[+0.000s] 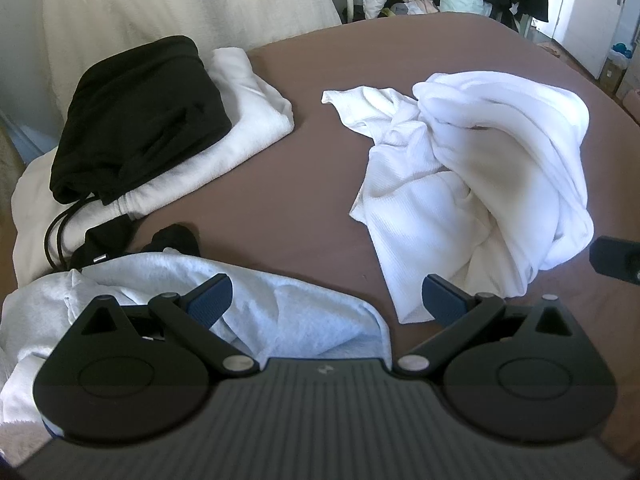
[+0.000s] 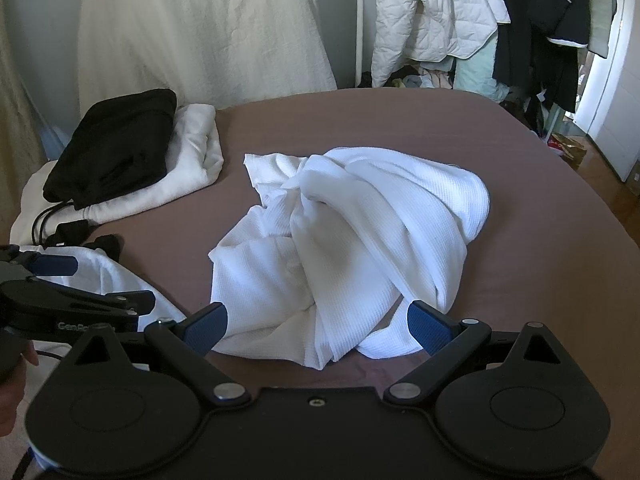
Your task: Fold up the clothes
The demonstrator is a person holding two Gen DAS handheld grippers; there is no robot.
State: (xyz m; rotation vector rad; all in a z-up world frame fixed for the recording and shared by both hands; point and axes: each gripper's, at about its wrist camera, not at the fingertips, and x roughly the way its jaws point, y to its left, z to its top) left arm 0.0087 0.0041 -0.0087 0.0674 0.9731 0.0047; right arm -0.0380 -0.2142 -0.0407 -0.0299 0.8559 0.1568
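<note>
Both my tongs gape wide, holding nothing. My right tongs [image 2: 318, 320] hover at the near edge of the crumpled white garment [image 2: 352, 240] in the middle of the brown bed [image 2: 520, 280]. My left tongs [image 1: 326, 300] hang over a grey garment [image 1: 280, 308]. A black fold [image 1: 140, 116] lies on a cream one [image 1: 256, 120], far left.

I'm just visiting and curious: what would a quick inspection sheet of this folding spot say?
Surface: brown bed sheet, mostly smooth.
Job's things: crumpled white garment mid-bed; folded black garment stacked on folded cream garment at far left; pale grey hoodie unfolded near the left gripper.
Clutter: small black items beside the stack.
Grippers: left gripper open, over the hoodie; right gripper open, at the white garment's near edge.
Cables: black cord looping from the stack.
Surroundings: clothes rack, cream drape.
</note>
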